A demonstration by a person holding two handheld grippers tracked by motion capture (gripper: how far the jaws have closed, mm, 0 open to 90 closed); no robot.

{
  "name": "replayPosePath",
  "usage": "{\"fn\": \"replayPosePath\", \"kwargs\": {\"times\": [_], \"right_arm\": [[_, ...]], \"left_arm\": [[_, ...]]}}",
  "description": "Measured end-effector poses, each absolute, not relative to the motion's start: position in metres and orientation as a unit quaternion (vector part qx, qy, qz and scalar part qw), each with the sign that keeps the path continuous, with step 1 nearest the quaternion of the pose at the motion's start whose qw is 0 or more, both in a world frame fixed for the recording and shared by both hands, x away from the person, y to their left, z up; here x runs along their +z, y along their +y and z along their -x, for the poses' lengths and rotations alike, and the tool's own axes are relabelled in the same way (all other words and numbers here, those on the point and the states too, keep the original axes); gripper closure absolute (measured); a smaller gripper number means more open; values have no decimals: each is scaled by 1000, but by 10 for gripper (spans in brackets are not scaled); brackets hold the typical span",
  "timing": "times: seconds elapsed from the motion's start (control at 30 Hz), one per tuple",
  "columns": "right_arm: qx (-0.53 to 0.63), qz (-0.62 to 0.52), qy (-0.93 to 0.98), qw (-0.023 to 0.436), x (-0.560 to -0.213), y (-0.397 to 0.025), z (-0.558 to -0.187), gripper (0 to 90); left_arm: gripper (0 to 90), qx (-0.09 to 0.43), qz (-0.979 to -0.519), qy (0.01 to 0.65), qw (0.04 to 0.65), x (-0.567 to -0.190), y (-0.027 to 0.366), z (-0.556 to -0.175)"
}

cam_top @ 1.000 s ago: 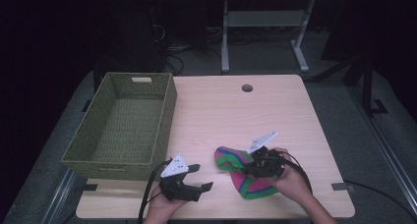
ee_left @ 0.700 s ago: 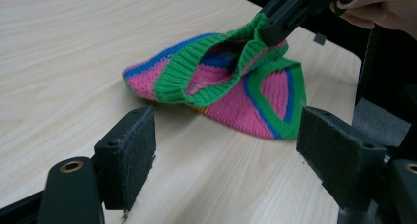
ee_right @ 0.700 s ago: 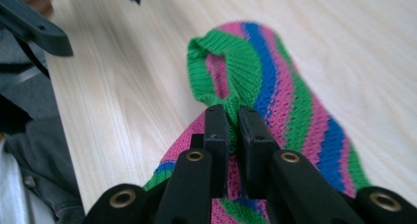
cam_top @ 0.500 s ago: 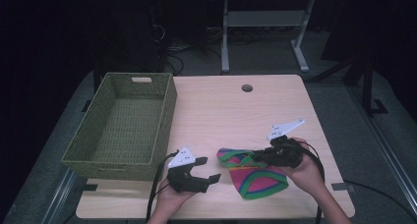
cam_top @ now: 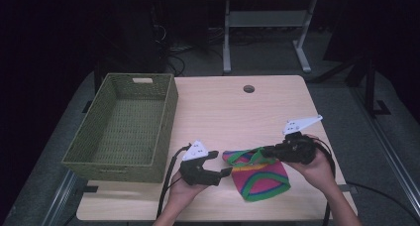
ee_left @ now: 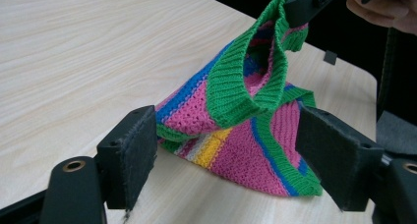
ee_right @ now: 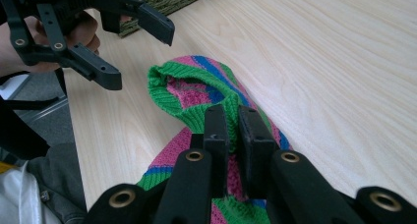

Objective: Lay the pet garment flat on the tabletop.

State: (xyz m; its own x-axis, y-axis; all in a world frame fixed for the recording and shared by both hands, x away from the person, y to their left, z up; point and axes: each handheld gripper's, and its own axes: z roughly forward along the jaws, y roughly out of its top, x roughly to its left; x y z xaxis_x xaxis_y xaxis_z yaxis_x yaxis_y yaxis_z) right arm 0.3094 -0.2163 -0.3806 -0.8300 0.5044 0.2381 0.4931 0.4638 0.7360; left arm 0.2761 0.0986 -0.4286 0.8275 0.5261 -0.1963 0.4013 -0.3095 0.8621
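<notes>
A striped knit pouch in pink, green, blue and yellow lies near the table's front edge. My right gripper is shut on its green ribbed rim and lifts that edge off the wood, so the mouth gapes. The pinched rim also hangs high in the left gripper view as a green band. My left gripper is open just left of the pouch, its jaws spread to either side of the pouch's lower corner without touching it. In the right gripper view the left gripper stands open beyond the rim.
A green woven basket sits at the table's left, close behind the left hand. A round cable hole lies at the far middle. Bare wood stretches behind the pouch. The table's front edge is just beneath both hands.
My right gripper has drawn the pouch's rim up and to the right, spreading the pouch flatter. My left gripper has moved right, up to the pouch's left corner.
</notes>
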Motion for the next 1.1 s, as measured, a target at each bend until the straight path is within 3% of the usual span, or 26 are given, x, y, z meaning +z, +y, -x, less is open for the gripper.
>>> {"fn": "replayPosePath", "kwargs": {"times": [0.3, 0.73, 0.83, 0.87, 0.9, 1.07, 1.1], "right_arm": [[449, -295, 843, -11, -382, -226, -315, 830], [463, -294, 836, -21, -383, -237, -319, 829], [465, -297, 834, -23, -383, -239, -319, 829], [464, -297, 834, -22, -383, -240, -320, 829], [464, -297, 834, -22, -383, -240, -320, 829], [466, -302, 831, -21, -384, -244, -320, 829], [466, -302, 831, -21, -384, -244, -320, 829]], "left_arm": [[277, 57, -821, 279, 495, -435, 93, -278], [269, 83, -838, 254, 476, -443, 74, -297], [377, 84, -843, 244, 472, -445, 68, -302], [494, 83, -842, 244, 474, -445, 68, -304], [494, 80, -839, 244, 479, -445, 67, -306], [719, 84, -834, 240, 490, -442, 65, -308], [719, 84, -834, 239, 490, -441, 65, -308]]}}
